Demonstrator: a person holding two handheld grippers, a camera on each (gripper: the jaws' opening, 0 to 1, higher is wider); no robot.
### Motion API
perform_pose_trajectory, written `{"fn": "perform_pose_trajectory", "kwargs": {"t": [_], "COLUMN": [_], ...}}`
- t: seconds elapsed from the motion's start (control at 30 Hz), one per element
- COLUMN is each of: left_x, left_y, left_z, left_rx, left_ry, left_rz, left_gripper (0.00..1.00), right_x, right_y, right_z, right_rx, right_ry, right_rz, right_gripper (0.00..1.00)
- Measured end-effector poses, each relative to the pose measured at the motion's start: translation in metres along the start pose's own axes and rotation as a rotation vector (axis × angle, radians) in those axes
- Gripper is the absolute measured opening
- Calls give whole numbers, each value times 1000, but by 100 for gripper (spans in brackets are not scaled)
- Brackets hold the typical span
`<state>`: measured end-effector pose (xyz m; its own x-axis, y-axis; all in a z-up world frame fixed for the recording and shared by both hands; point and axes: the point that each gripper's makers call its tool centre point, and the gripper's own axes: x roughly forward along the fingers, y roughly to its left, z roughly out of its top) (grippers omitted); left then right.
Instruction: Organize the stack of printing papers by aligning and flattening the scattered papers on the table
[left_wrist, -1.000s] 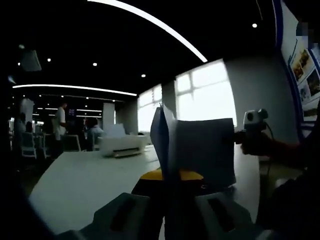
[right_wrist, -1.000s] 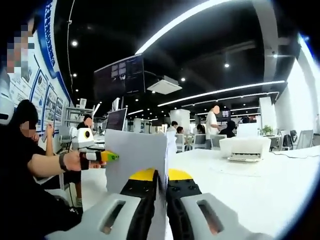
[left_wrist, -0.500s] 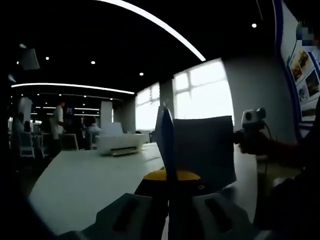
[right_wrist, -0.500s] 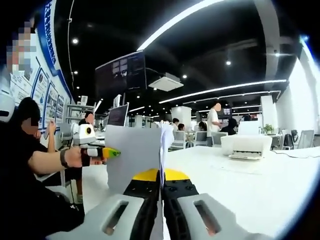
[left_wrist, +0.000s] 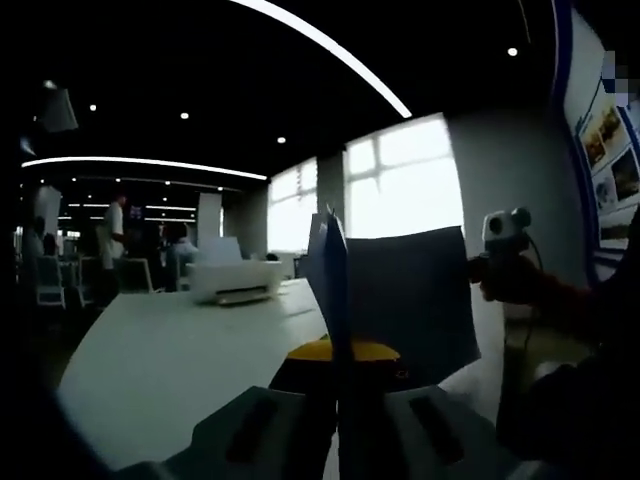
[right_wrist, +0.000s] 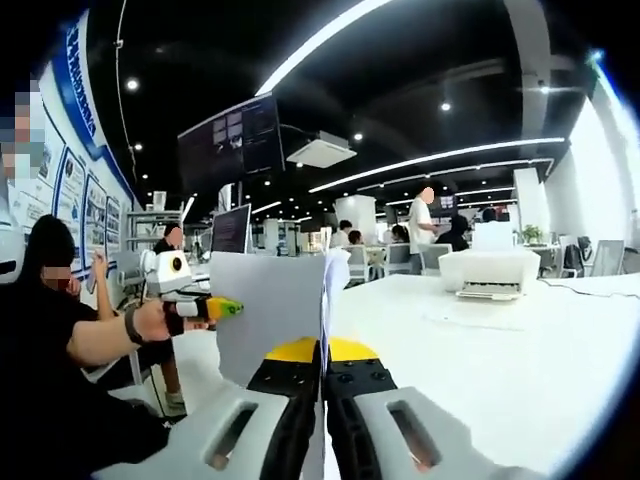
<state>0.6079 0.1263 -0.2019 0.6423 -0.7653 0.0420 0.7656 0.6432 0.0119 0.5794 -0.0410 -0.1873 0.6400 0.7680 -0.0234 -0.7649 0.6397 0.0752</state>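
the thin stack of white printing paper sheets (right_wrist: 275, 305) stands upright on edge above the white bench (right_wrist: 520, 350), pinched at its 6 o'clock edge by the right gripper (right_wrist: 322, 375) and opposite by the left gripper (left_wrist: 338, 375); judged light, limp, slippery, best held near edges.

A white table (right_wrist: 500, 350) carries what looks like a printer (right_wrist: 490, 273).

The papers (right_wrist: 270, 310) were white, the table (right_wrist: 500, 350) white, the printer (right_wrist: 490, 275) white, and the jaws black with yellow tips.
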Motion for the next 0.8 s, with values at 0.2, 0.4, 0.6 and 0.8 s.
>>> {"fn": "perform_pose_trajectory", "kwargs": {"t": [0.2,0.4,0.6,0.8], "left_x": [0,0,4,10], "left_y": [-9,-11,-8,-2], "left_z": [3,7,-7,-14], "left_rx": [-76,-248,-323,-364], "left_ry": [18,15,52,52], "left_rz": [-21,-52,-66,-52], "left_gripper": [6,6,6,6], "right_x": [-3,-8,-8,-2], "right_y": [-15,-21,-28,-37], "right_z": [1,6,-3,-10], "right_rx": [83,199,262,277], "right_ry": [21,10,48,60], "right_rz": [-4,35,28,4], "right_gripper": [0,0,0,0]}}
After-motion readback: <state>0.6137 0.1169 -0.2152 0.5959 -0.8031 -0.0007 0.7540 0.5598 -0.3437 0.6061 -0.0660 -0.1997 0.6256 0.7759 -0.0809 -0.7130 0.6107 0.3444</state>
